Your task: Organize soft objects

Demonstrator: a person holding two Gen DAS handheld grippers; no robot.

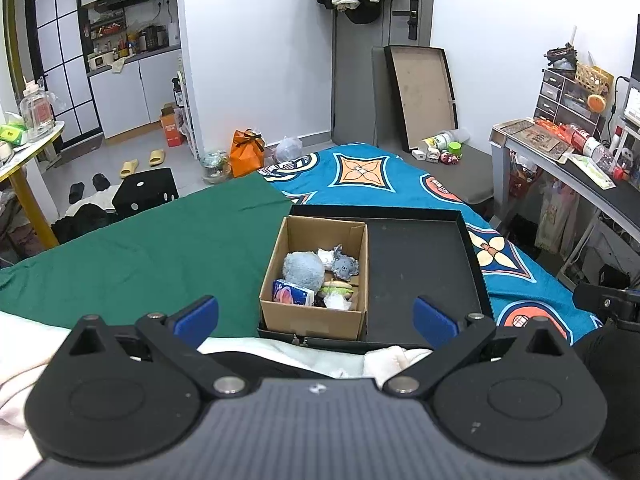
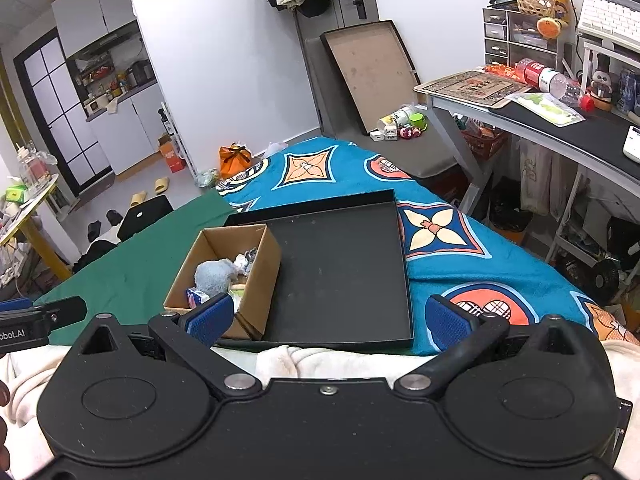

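- The soft things sit together in the cardboard box (image 1: 313,276), which stands in the left part of the black tray (image 1: 424,264) on the bed (image 1: 384,176); the rest of the tray floor is bare
- In the box I can make out a grey-blue plush ball (image 1: 303,269), a small grey plush toy (image 1: 345,265), a burger-shaped toy (image 1: 337,289), a blue-and-white packet (image 1: 293,293) and a scrap of something white (image 1: 336,301)
- The left tongs (image 1: 316,316) are spread wide with nothing between them, held low near the box's front wall; the right tongs (image 2: 326,318) are likewise spread and empty, facing the bare tray floor
- This layout fits two stages: the toys gathered into the box for good, or the box full and waiting to be sorted out onto the tray; the pictures do not settle which, so I name no pick or place
- Whichever it is, any reach into the box is best made from above, since its walls are tall and the items are packed touching one another
- The plush ball will squash under a pinch; a grip across its middle, closed gently, should hold
- The box is light card and may slide or tip if a wall is nudged; the spare tongs could steady it
- White fabric (image 2: 320,360) lies at the tray's near edge, close under both tongs; worth keeping clear of it
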